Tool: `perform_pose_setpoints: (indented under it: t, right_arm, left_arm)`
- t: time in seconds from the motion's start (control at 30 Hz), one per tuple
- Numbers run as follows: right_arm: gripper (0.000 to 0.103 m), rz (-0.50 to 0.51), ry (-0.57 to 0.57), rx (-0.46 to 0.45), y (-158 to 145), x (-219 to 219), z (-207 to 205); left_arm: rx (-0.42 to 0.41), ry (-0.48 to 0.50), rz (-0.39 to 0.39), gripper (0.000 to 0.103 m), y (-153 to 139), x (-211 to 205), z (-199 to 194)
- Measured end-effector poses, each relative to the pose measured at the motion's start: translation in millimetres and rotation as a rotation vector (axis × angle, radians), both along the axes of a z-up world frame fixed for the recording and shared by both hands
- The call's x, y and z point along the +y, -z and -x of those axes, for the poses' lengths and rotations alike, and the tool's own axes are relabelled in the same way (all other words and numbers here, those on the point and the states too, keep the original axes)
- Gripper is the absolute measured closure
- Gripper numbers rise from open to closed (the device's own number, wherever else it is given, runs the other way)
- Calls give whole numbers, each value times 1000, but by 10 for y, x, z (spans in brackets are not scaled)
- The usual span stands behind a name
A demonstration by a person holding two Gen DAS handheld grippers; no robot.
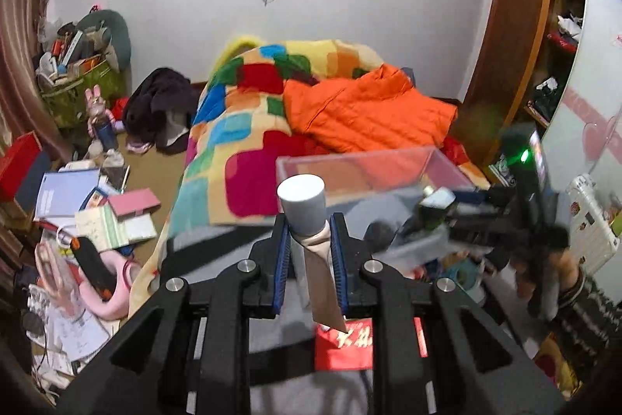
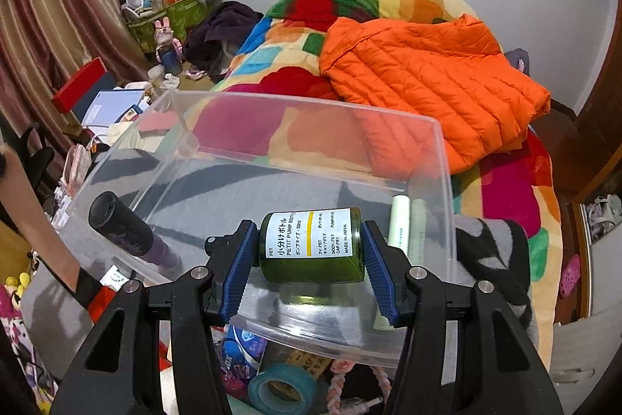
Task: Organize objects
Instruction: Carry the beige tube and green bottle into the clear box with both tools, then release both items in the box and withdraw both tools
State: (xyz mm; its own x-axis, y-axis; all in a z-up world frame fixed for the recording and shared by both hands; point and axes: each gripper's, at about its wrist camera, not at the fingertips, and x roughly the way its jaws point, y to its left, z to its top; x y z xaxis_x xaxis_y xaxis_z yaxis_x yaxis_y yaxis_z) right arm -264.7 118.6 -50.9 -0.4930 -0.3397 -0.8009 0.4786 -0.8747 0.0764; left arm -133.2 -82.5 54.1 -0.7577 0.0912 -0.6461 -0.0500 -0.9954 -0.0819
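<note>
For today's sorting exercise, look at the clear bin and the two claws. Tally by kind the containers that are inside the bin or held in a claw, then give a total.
Tubes: 3, namely the pale green tube and dark tube in the clear bin, plus the grey-capped tube in the left claw.
Bottles: 1, the green pump bottle in the right claw.
Total: 4

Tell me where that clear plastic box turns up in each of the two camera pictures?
Left wrist view: the clear plastic box sits right of centre, just beyond the tube held by the left gripper.
Right wrist view: the box fills the middle, under the green bottle in the right gripper.
Shared landmark: the orange jacket behind the box.
</note>
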Motion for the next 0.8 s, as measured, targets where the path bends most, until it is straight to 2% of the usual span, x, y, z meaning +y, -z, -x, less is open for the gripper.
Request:
perform_pose_setpoints:
  t: [0.17,0.33,0.4,0.6,0.8]
  right_arm:
    - [52,-3,-14,-10,29,-22,5]
    - [52,-9,-28,-5,10,-26,-11]
    - [47,-3,-42,-10,5,-22,-18]
    - [46,28,-46,-11,-10,42,-50]
    - [46,100,-36,-27,-90,202,-95]
  left_arm:
    - [24,-6,-1,83,-177,64,207]
    - [51,-40,48,83,-303,110,429]
    - [44,-40,59,83,-303,146,535]
    - [17,-50,157,83,-118,306,771]
    - [-71,9,192,83,247,483,933]
